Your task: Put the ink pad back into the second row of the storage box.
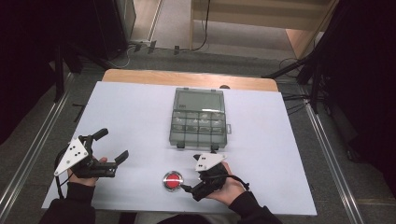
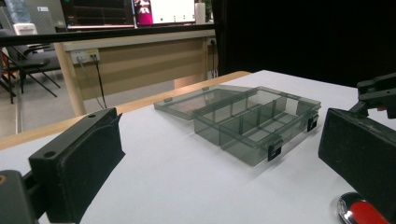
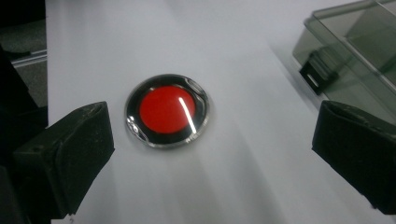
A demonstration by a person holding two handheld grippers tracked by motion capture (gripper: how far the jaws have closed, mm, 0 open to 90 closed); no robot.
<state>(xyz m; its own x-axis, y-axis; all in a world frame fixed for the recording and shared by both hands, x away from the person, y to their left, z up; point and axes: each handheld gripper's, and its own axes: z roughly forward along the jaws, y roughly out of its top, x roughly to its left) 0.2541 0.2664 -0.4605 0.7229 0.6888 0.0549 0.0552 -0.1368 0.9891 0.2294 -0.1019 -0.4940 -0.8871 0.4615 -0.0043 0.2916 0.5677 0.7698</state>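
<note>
Red button [image 1: 173, 181], ringed in chrome, is seen lying on the white table sheet [image 1: 130, 112] near the person's edge, just beside the right gripper [image 1: 190, 190]. That gripper is held low in the right hand [image 1: 227, 189], pointed left toward the button, its jaws spread wide with nothing between them but the button ahead on the sheet [image 3: 167, 110]. The left gripper [image 1: 113, 145] is held in the left hand [image 1: 83, 177], angled up and to the right, its jaws likewise set wide and empty. One button and one smoky clear compartment box [image 1: 198, 126] are counted, the box lying open farther up the table with its lid [image 1: 199, 100] folded back. No legible writing is seen.
</note>
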